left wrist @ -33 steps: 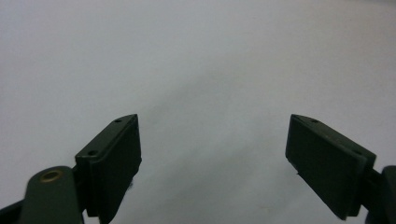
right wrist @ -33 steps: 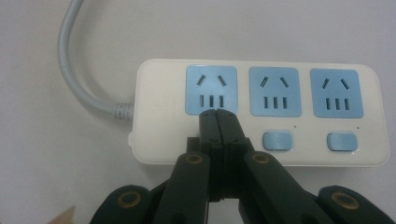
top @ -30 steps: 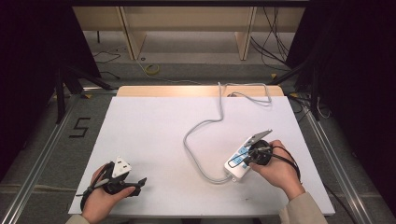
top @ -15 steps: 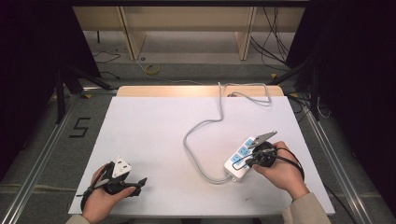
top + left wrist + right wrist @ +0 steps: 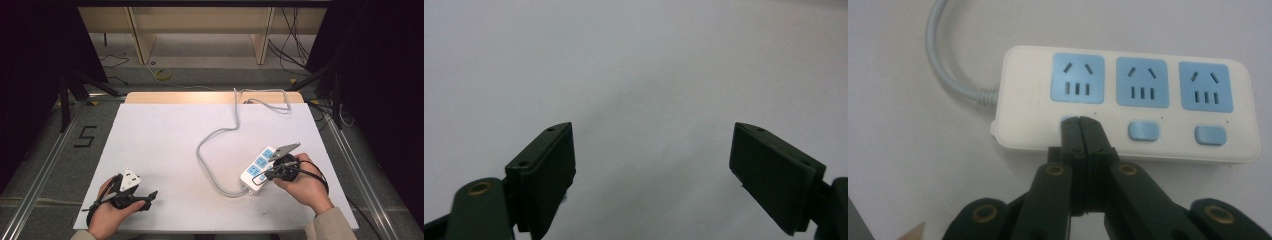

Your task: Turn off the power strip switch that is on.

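A white power strip (image 5: 256, 166) with three blue sockets and a row of blue switches lies on the white table (image 5: 165, 145), right of centre. Its grey cable (image 5: 220, 132) loops back to the table's far edge. My right gripper (image 5: 260, 175) is shut with nothing between its jaws. In the right gripper view its tips (image 5: 1081, 123) rest on the strip (image 5: 1128, 100) over the switch nearest the cable end, and the other two switches (image 5: 1143, 131) stay uncovered. My left gripper (image 5: 146, 196) sits at the near left of the table, open (image 5: 651, 165) over bare table.
The strip's cable (image 5: 940, 60) leaves its end towards the table's middle. Beyond the far edge are a wooden shelf frame (image 5: 200, 30) and loose wires on the floor (image 5: 162, 75). Metal rails (image 5: 45, 170) run along both sides of the table.
The right gripper has shifted only slightly at the power strip. The left hand and its gripper have kept still.
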`<action>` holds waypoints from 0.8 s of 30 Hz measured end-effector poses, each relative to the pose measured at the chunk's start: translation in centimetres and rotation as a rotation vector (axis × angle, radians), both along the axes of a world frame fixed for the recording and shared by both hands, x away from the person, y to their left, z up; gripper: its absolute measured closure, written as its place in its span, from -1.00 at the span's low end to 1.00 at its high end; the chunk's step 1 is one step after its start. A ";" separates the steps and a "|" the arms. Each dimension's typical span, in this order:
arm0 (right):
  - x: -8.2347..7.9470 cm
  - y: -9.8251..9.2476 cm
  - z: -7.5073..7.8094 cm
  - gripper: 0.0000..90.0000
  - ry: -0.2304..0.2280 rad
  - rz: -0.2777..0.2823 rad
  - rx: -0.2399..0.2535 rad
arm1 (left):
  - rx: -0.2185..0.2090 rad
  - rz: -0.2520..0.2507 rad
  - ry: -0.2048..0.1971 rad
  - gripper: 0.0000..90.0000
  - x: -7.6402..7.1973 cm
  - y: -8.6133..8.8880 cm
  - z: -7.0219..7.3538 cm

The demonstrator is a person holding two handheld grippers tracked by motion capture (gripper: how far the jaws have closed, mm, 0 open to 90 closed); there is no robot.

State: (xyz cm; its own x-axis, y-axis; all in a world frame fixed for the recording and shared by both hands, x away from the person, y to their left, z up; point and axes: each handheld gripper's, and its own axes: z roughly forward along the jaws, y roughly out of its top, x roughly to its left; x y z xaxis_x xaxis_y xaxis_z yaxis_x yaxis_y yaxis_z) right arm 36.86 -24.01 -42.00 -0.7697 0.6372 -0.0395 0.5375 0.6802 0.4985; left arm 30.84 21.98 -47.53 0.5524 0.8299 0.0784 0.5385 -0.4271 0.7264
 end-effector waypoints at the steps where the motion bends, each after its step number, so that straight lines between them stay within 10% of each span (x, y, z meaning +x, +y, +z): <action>1: -0.1 -0.1 0.0 1.00 -0.013 0.006 0.005 | -0.001 0.000 -0.001 -0.59 0.0 0.0 0.0; 24: -1.4 -1.8 -1.0 0.95 -0.019 0.020 0.068 | -0.014 -0.013 -0.001 -0.59 -0.3 -0.2 0.0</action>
State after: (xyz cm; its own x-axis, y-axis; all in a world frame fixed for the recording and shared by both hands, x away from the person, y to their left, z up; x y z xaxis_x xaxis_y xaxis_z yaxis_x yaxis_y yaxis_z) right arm 35.47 -25.79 -43.04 -0.7817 0.6235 -0.0115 0.5143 0.6551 0.5535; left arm 30.55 21.74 -47.51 0.5631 0.8236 0.0674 0.5321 -0.4238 0.7330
